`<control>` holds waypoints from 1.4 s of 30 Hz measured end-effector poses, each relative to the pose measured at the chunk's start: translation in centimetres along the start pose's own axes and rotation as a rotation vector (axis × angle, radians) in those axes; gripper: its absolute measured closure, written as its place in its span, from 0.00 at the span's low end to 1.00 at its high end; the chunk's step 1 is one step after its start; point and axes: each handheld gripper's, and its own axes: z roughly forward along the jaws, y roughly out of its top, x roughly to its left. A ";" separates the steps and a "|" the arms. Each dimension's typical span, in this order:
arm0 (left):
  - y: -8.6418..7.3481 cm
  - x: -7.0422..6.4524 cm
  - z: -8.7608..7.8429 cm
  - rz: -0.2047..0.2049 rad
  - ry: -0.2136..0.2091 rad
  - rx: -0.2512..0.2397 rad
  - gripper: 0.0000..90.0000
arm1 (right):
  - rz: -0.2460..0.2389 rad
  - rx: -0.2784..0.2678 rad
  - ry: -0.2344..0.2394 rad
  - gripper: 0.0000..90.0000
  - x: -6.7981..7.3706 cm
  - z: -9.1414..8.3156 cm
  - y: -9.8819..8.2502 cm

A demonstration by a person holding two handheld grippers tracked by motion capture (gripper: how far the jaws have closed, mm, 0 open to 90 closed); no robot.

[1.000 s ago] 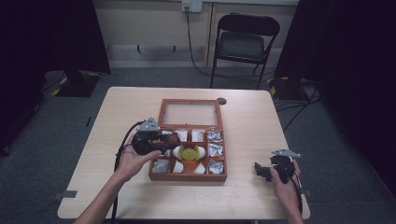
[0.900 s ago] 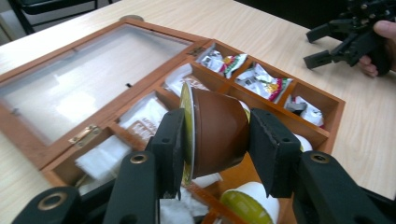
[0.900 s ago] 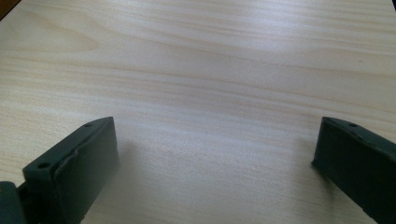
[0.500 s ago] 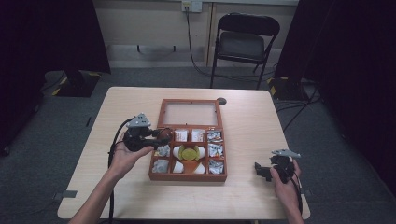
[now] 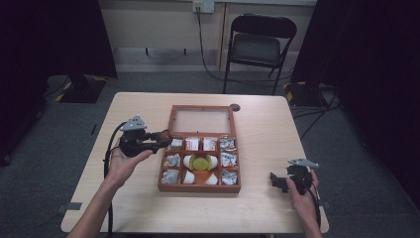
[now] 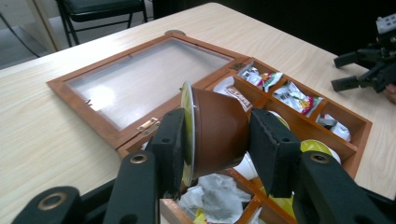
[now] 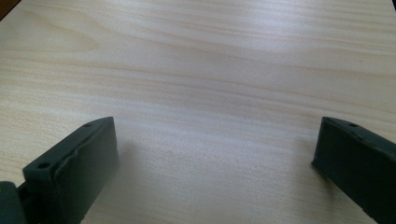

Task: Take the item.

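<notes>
Lifted leftward clear of the wooden box [image 5: 199, 188], left tool [image 5: 159, 140] grips a brown capsule [image 6: 219, 133], ready for placing; right tool [image 5: 278, 181] rests open.

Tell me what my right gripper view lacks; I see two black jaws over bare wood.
Observer: Your right gripper idles open near the table's right edge.
Operator: Report the left one.
Observer: The left gripper is shut on a brown capsule, pads on its lid and base.
Operator: Say where it is.
Observer: It hangs at the left edge of the wooden box, whose glass lid lies open flat.
</notes>
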 end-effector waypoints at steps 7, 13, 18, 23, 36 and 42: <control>-0.1 0.7 -1.0 -0.011 0.035 -0.009 0.64 | 0.000 0.000 0.000 0.00 0.0 0.0 0.0; -0.3 1.5 -2.1 -0.021 0.069 -0.024 0.64 | 0.000 0.000 0.000 0.00 0.0 0.0 0.0; -0.9 2.4 -2.4 -0.032 0.102 -0.012 0.63 | 0.000 0.000 0.000 0.00 0.0 0.0 0.0; -1.4 3.2 -2.4 -0.050 0.122 -0.003 0.63 | 0.000 0.000 0.000 0.00 0.0 0.0 0.0; -3.5 4.8 -0.9 -0.064 0.165 0.061 0.63 | 0.000 0.000 0.000 0.00 0.0 0.0 0.0; -4.8 5.9 -0.3 -0.113 0.168 0.086 0.63 | 0.000 0.000 0.000 0.00 0.0 0.0 0.0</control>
